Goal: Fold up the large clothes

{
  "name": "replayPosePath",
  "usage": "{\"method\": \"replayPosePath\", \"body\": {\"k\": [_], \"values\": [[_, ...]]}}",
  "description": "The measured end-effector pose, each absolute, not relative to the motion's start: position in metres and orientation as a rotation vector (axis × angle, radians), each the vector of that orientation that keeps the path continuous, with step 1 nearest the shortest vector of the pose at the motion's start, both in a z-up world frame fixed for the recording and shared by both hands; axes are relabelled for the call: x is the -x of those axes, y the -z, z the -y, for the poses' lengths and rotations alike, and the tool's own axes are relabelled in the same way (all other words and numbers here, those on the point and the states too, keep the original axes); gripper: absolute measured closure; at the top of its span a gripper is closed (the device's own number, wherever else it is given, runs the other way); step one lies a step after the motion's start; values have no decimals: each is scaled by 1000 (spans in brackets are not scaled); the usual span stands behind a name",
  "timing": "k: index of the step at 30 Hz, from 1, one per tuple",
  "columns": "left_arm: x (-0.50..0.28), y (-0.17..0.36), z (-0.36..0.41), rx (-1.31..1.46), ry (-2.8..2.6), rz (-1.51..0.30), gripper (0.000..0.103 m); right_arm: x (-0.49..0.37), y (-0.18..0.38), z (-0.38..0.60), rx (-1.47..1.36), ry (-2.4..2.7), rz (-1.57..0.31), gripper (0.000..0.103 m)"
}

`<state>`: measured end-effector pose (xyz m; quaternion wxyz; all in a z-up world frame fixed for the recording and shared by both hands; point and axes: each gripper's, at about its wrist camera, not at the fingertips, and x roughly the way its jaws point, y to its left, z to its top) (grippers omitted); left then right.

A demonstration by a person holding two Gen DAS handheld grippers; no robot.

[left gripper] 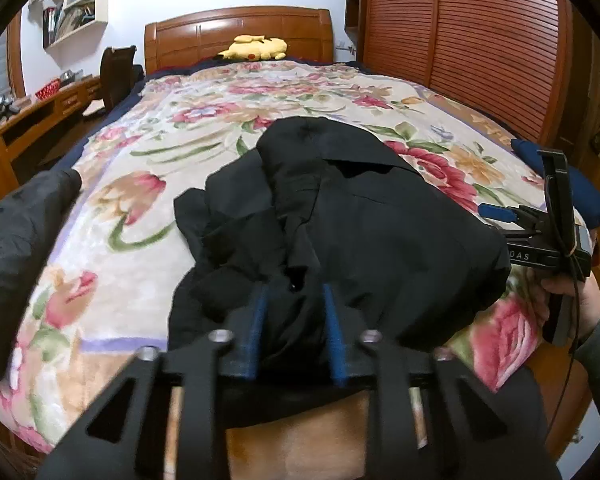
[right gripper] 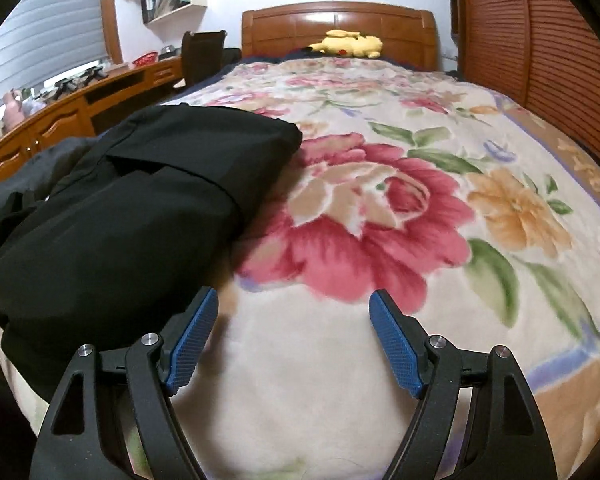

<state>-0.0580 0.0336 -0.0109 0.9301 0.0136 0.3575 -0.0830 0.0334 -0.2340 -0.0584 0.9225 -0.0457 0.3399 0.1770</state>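
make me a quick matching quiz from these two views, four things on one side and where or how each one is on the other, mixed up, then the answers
Things:
1. black garment
2. yellow plush toy
3. left gripper
4. right gripper

Place or state:
A. open over bare floral blanket, right of the garment
B. by the wooden headboard
C. fingers closed on dark fabric at the near bed edge
D. bunched, partly folded, on the blanket

Pairs: 1-D, 2-B, 3-C, 4-A

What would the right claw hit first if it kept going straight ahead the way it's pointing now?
Probably the floral blanket itself. The right claw is open and empty, aimed low over bare blanket, with the black garment off to its left. Depth is unclear, but nothing else lies ahead.
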Motion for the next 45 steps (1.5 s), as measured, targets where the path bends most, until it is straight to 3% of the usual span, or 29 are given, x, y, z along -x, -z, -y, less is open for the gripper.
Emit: {"method": "replayPosePath", "body": {"k": [8,19,28,37,45], "values": [[97,-36,-69,-5,116,-573,90,-32,65,235,89,-393,-680,23],[98,2,-84,4,131,-681,88,-31,68,232,108,-399,-672,23],[119,-9,-88,13,136,-656,74,-30,68,232,103,-402,-672,23],[150,-4,-85,-18,128,-630,49,-30,69,232,101,-403,-671,23],[150,4,-88,4,111,-632,47,-31,69,232,104,-402,-672,23]]}}
